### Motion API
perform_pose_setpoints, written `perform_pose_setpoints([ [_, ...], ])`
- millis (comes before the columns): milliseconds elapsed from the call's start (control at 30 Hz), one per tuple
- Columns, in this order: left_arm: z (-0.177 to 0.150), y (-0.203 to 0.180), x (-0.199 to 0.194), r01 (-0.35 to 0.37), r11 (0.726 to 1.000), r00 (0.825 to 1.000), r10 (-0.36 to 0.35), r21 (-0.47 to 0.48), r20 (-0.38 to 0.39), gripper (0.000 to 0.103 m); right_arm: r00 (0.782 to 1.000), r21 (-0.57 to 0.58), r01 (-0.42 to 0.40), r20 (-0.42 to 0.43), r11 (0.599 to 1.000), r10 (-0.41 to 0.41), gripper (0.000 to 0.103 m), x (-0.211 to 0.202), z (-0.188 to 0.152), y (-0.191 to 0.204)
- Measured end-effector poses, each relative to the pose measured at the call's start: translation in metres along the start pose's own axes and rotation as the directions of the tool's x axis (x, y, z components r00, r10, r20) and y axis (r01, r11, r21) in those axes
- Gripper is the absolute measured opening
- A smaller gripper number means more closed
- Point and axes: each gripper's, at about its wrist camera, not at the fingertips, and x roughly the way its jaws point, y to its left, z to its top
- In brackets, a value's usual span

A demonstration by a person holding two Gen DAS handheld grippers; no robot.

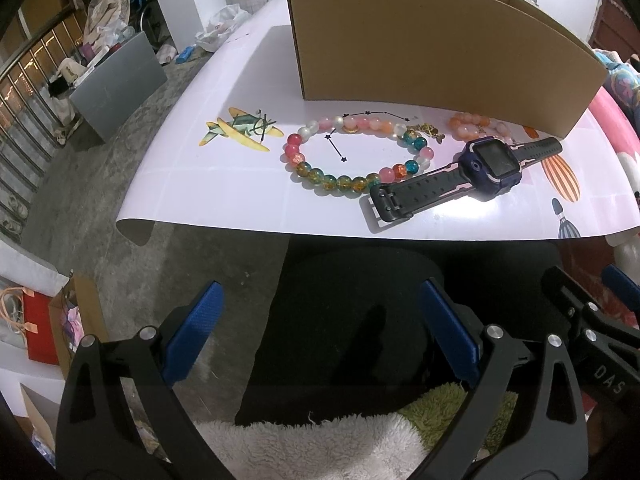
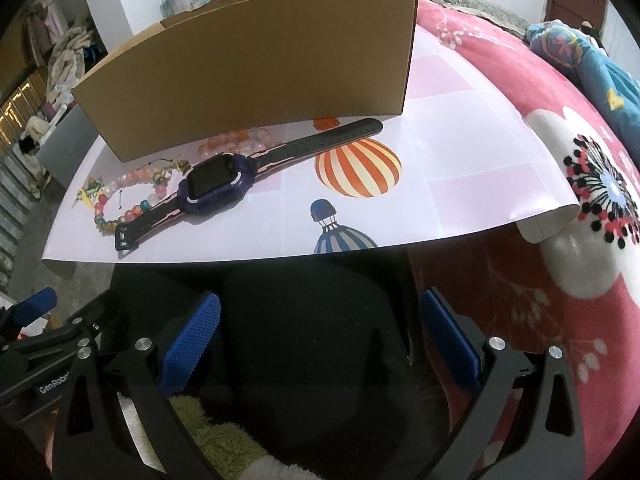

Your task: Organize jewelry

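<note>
My left gripper (image 1: 320,332) sits at the bottom of the left wrist view, blue pads spread wide, nothing between them, held short of the near edge of the white printed sheet (image 1: 224,184). Going left to right across that sheet: a printed airplane (image 1: 240,133) at centre left, then the multicolour bead bracelet (image 1: 356,152) lying flat in a ring at frame centre, a small gold chain piece (image 1: 430,130) just beside its upper right beads, an orange-pink bead bracelet (image 1: 476,128) up against the cardboard box (image 1: 436,52), and the dark smartwatch (image 1: 468,172) with its buckle end touching the multicolour bracelet's lower right. All of it is above and well apart from my left pads. My right gripper (image 2: 320,340) is at the bottom of the right wrist view, also spread open and empty; there the watch (image 2: 216,188) lies upper left of the pads, beads further left, and the box (image 2: 256,76) behind at upper centre.
</note>
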Motion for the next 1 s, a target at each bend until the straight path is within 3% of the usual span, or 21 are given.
perform_pose_setpoints([
  [1000, 0.0025, -0.0005, -0.0028, -0.011, 1.000, 1.000, 0.011, 0.004, 0.004, 0.095, 1.000, 0.002, -0.006, 0.001, 1.000, 0.006, 0.097, -0.0020, -0.0010, 0.0001],
])
